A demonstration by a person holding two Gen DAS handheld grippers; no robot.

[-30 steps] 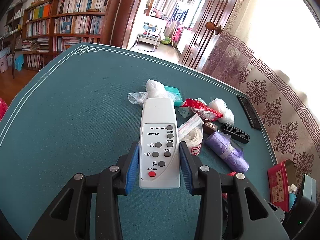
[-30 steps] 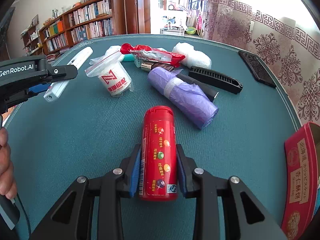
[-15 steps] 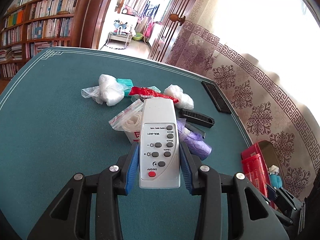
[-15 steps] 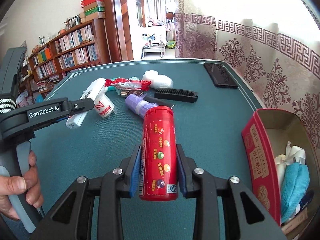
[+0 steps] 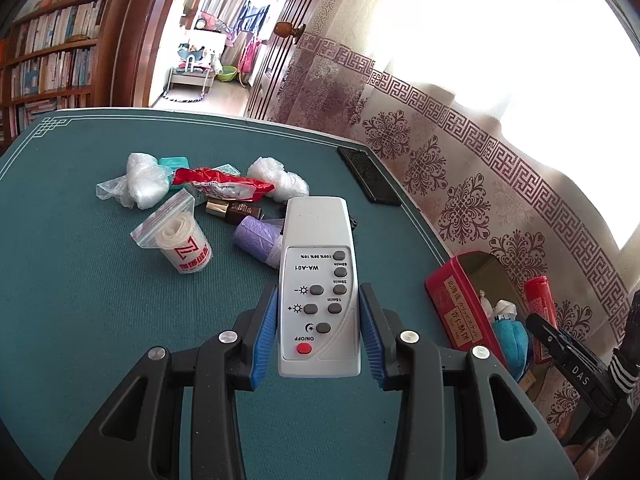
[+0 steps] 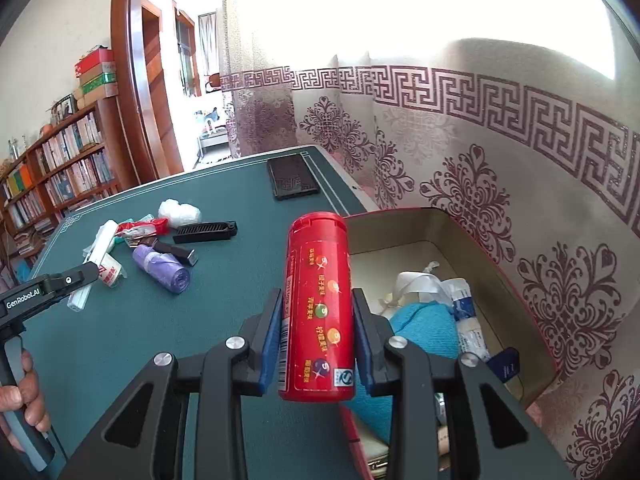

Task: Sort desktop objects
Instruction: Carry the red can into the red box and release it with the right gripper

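Observation:
My left gripper (image 5: 318,334) is shut on a white remote control (image 5: 318,280), held above the green table (image 5: 80,320). My right gripper (image 6: 316,340) is shut on a red cylindrical tube (image 6: 320,304), which hangs over the left rim of an open red tin box (image 6: 440,232). In the left wrist view the red tin box (image 5: 452,308) sits at the table's right edge, with the red tube (image 5: 542,312) and the right gripper (image 5: 568,356) above it. The right wrist view shows the left gripper (image 6: 60,284) with the remote (image 6: 96,256) at the left.
A pile lies on the table: purple bag roll (image 5: 260,240), bagged white roll (image 5: 180,244), red packet (image 5: 224,184), crumpled plastic (image 5: 140,184), black comb (image 6: 206,232), black phone (image 5: 368,180). The tin holds a teal pouch (image 6: 428,328) and white items. A patterned curtain (image 6: 520,200) hangs behind it.
Both grippers have swung right with their loads. The red tube has risen from near the table to over the tin's rim, and the tin has come into the left wrist view.

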